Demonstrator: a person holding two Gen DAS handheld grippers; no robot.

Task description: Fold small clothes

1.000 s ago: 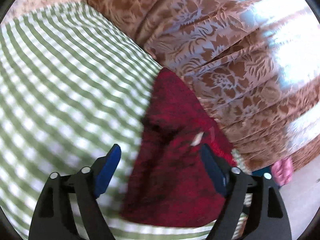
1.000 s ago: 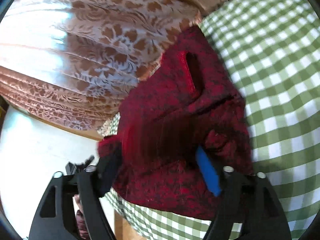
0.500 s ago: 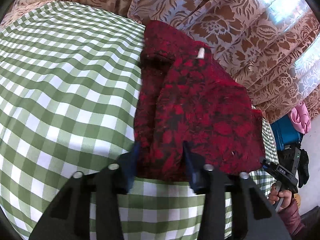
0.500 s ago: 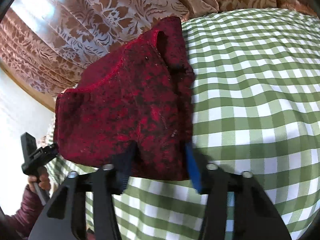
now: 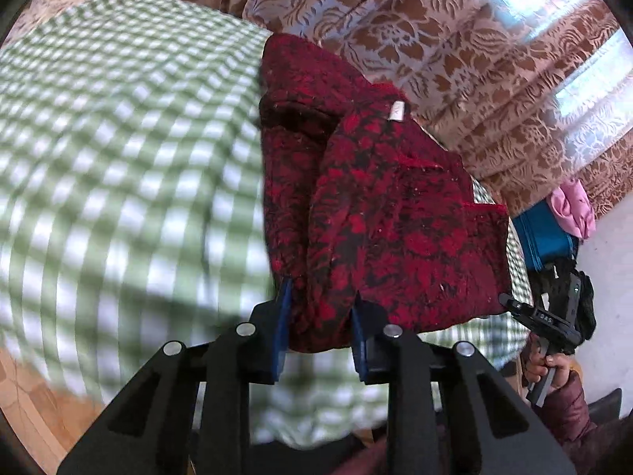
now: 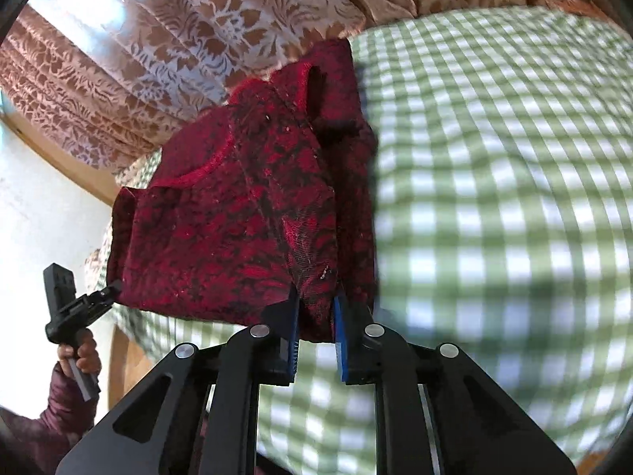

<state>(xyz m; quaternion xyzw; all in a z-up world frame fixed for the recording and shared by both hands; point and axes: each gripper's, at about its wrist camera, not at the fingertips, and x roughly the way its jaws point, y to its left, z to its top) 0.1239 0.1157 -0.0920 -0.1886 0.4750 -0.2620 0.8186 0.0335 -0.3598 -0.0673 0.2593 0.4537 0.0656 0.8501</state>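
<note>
Red garment (image 5: pixel 379 213), patterned in black, lies on a green-and-white checked cloth (image 5: pixel 118 182) covering the work surface, set at the cloth's far side next to the patterned brown curtain (image 5: pixel 455 63); its near hem sits a little back from the cloth's near edge; a white label (image 5: pixel 397 112) shows at the neckline, and one layer is turned over another along the garment's length

Left gripper (image 5: pixel 320 316): jaws narrow and closing, with a bunched fold of the near hem between the blue pads (image 5: pixel 281 328); the pads press on the fabric from both sides

Right gripper (image 6: pixel 316 318): jaws nearly together, clamped on a thin gather of the same hem at the garment's other near corner; blue pads (image 6: pixel 339 332) in contact with the cloth of the garment on both sides

In the left wrist view the right gripper appears at the garment's right corner, carried by a hand (image 5: pixel 548 364) in a dark maroon sleeve (image 5: pixel 569 407); in the right wrist view the left gripper appears at the left corner in the same manner

Background: blue container (image 5: pixel 546 237) with pink fabric (image 5: pixel 573 206) on top, beyond the cloth's right edge; wooden floor (image 5: pixel 23 396) visible at lower left; checked cloth blurred in both views
</note>
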